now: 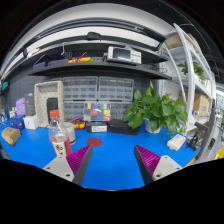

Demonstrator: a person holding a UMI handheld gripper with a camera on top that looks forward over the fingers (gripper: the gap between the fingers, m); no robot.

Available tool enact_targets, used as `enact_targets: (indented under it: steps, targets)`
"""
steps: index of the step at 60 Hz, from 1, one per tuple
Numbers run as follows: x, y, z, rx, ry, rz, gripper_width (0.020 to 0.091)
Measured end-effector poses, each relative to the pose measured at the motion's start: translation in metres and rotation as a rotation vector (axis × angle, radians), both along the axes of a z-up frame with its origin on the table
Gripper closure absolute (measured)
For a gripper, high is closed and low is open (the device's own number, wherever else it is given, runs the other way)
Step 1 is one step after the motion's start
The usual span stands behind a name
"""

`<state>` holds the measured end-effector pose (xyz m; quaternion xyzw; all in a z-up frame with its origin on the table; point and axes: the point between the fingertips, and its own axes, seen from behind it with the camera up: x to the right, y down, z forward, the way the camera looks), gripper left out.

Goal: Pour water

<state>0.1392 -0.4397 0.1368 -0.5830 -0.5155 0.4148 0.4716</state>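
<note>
You are working over a flat bright-blue tabletop (115,160) backed by grey wall shelving (95,60); take the tabletop as your reference. On its far right stands a leafy green potted plant (155,108). At its far middle sits a small white box with coloured pieces on top (98,122). On its left side, just ahead of the left finger, stands a clear plastic water bottle with a label (59,138), upright and untouched. A small flat red round object (93,142) lies on the tabletop just right of the bottle; whether it is a cap or a coaster cannot be told.

The gripper (110,163) is spread wide, holding nothing, its purple-pink pads (146,158) facing bare tabletop.

Judged step: approach, before any grasp. No receiving cup is identifiable, so locate one first. Next, swing left and forward until the bottle stands between the fingers, then close.

Clearance: the tabletop's centre is open. Clutter crowds its left edge behind the bottle, so avoid overshooting.
</note>
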Motion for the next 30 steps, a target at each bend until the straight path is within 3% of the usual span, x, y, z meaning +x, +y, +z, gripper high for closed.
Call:
enact_targets:
  steps: [17, 30]
  targets:
    - [0.017, -0.081, -0.036, -0.09, 0.036, 0.177, 0.0245]
    - [-0.014, -0.145, -0.05, -0.122, 0.044, 0.289, 0.0244]
